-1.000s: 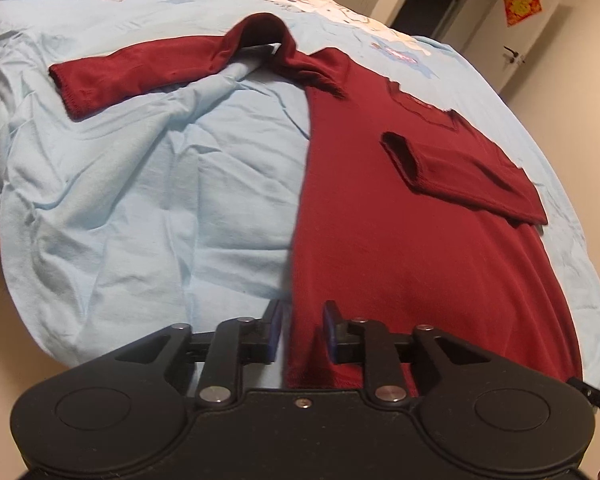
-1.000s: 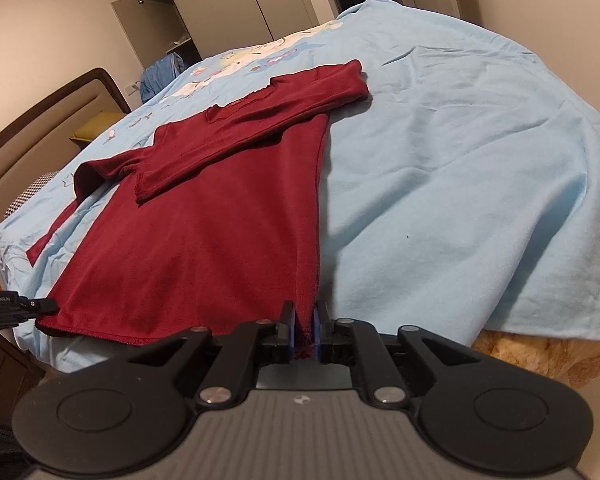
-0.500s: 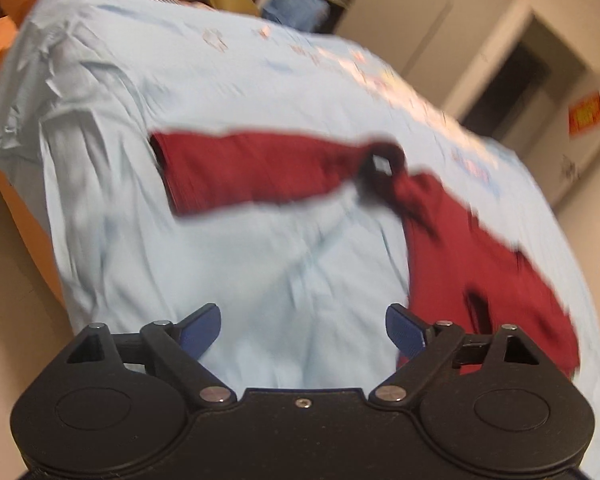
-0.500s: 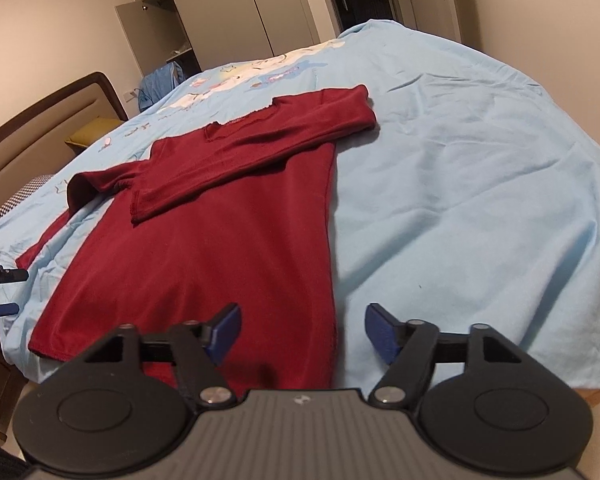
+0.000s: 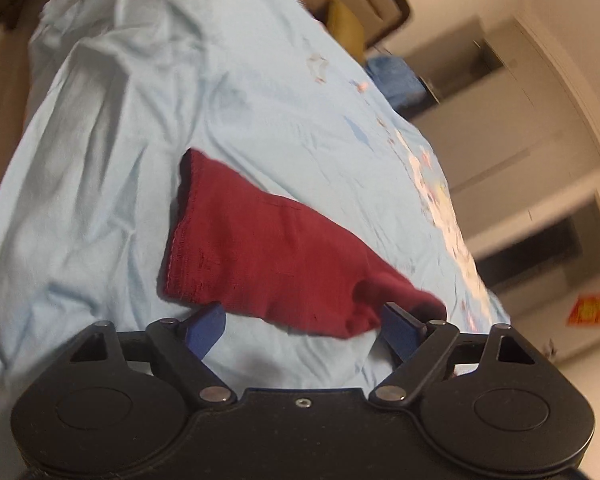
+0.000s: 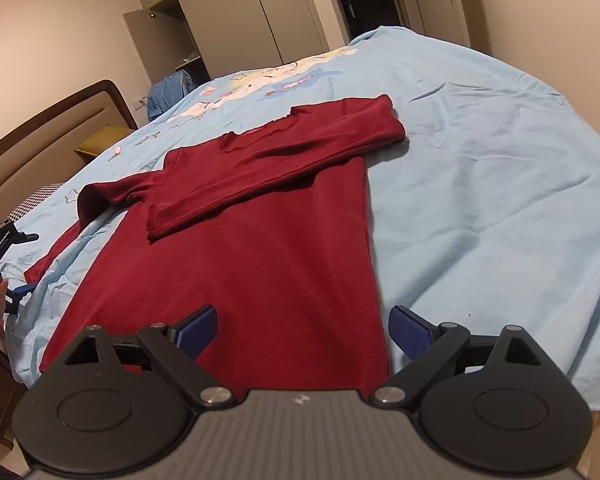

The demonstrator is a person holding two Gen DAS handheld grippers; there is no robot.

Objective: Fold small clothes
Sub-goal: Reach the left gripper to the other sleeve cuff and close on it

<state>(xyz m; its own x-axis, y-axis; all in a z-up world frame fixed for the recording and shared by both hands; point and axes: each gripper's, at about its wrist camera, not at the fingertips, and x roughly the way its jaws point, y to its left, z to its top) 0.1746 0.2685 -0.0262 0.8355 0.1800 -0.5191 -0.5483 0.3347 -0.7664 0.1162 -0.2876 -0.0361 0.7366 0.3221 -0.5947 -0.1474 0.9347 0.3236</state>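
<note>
Both the left tongs [image 5: 302,326] and right tongs [image 6: 302,326] stand spread and empty; closing low over the unfolded sleeve [image 5: 260,256] risks pinching the bed sheet [image 5: 112,160] too.

Wide-spread left gripper [image 5: 302,326] just short of red sleeve [image 5: 268,252] on blue sheet [image 5: 112,184]
</note>
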